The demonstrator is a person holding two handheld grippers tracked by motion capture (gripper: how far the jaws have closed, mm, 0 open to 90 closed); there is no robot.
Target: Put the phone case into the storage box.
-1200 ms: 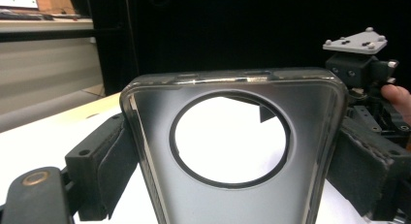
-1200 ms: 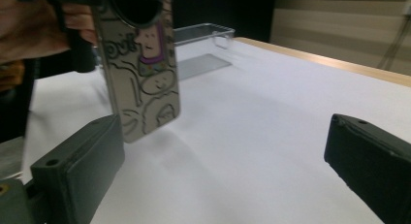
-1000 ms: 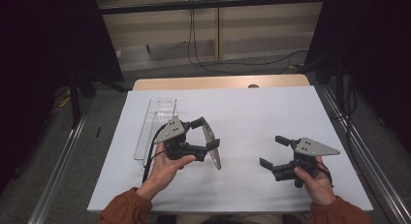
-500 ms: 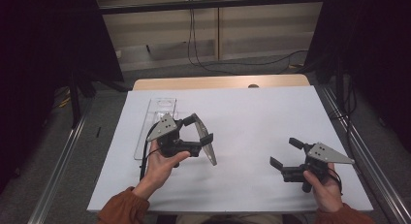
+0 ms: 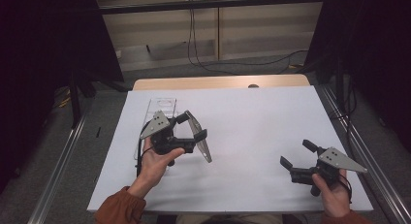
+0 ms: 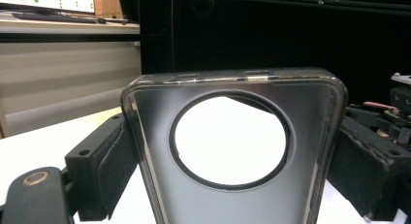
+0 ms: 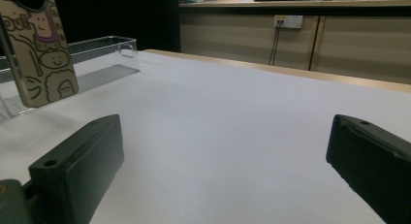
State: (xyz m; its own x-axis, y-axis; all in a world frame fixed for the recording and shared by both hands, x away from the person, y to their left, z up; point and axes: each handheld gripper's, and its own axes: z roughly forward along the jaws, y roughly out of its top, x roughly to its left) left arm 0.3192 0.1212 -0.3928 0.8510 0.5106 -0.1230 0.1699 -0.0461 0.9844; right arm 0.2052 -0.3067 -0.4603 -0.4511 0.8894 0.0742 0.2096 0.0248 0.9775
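My left gripper is shut on a smoky translucent phone case, lifted off the white table and tilted. In the left gripper view the case stands between both pads, its large round camera hole facing me. Seen from the right gripper view, the case has a back with cartoon drawings on it. My right gripper is open low over the table's near right, nothing between its fingers.
A clear plastic tray lies on the white table sheet just behind my left hand; the right gripper view shows the tray at its far left. Metal rails run along both table sides. Cables hang at the back wall.
My left gripper has shifted a little left toward the tray, still holding the case. My right gripper has moved right and nearer the front edge, still open.
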